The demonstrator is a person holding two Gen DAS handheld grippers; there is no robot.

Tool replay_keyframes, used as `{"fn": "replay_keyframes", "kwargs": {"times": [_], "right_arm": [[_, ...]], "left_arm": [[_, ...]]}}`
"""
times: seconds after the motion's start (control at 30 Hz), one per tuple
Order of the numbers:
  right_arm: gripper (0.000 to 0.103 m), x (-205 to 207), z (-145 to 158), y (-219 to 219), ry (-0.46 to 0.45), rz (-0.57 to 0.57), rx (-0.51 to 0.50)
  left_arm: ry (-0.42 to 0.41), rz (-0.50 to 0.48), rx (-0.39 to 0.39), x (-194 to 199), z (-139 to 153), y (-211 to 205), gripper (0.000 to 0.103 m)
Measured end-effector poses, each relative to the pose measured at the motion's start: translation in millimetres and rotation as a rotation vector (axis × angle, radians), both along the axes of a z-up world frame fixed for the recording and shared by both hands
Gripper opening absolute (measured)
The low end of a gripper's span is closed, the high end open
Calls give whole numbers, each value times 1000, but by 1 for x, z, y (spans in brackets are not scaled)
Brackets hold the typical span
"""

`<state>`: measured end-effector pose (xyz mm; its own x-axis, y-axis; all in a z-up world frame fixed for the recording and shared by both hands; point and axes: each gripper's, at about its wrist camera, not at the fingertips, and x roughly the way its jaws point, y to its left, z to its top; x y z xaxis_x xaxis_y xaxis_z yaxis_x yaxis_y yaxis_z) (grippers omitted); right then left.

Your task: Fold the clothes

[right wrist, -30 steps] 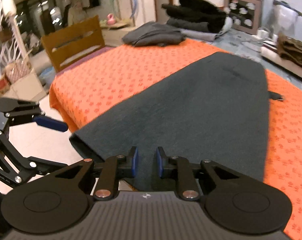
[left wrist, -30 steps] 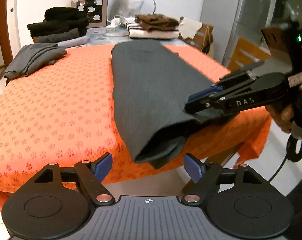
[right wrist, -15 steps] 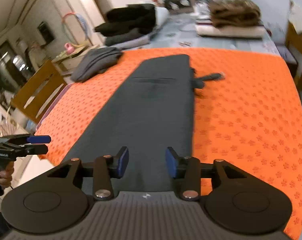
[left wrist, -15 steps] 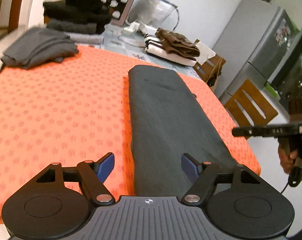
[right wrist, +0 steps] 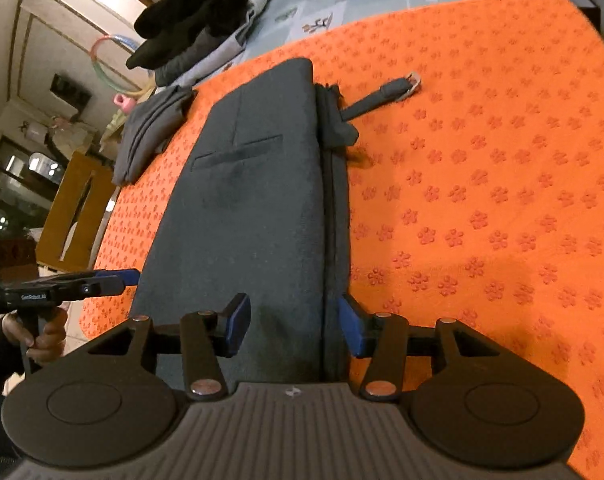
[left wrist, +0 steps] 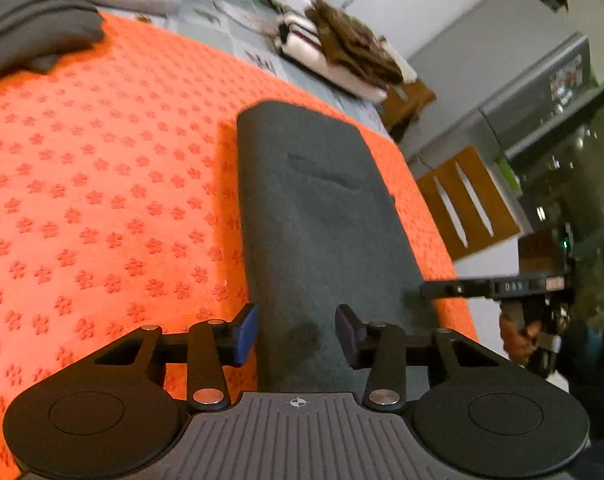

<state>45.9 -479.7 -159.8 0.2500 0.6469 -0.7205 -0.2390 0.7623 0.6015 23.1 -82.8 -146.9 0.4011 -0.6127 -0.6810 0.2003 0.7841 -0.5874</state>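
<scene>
1. A pair of dark grey trousers lies folded lengthwise into a long strip on the orange-covered counter, running from the near edge towards the far edge, a belt strap trailing off its right side.

2. The left hand-held gripper hovers at the near end of the strip with its fingers spread and nothing between them; the right hand-held gripper, also spread and empty, straddles the strip's right-hand layered edge.

3. Risk: the stacked layers along that right edge could be pinched unevenly, so one slides and the fold skews; the loose strap may drag or snag as cloth is lifted.

4. Risk: the near end appears to sit at or past the near edge, though the view is poor, and could slip off.

5. Room: open orange cloth lies on both sides of the strip. A folded grey garment occupies the far left corner, with a dark clothes stack beyond the far edge.
</scene>
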Motion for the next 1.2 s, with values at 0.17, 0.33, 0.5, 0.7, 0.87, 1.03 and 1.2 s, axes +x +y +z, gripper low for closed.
{"fn": "replay_keyframes", "kwargs": {"times": [0.17,0.33,0.5,0.7,0.87,1.03,1.2], "right_arm": [[57,-4,-11,-3,38,40,40],[57,-16,-14,-13,95,84,82],[57,-37,-14,-19,152,165,91],[58,-63,-14,-16,198,235,79],[25,-62,-9,-13,238,230,124],[23,-56,7,-12,274,188,256],[23,-48,19,-13,326,134,362]], "left_arm": [[28,-17,35,-6,-2,-10,44],[26,52,86,-31,6,-17,44],[-102,66,218,-61,32,-43,45],[-261,-14,299,-84,56,-96,59],[-285,-109,284,-91,53,-135,66],[-316,-200,249,-104,53,-171,74],[-365,-226,266,-117,53,-203,76]]}}
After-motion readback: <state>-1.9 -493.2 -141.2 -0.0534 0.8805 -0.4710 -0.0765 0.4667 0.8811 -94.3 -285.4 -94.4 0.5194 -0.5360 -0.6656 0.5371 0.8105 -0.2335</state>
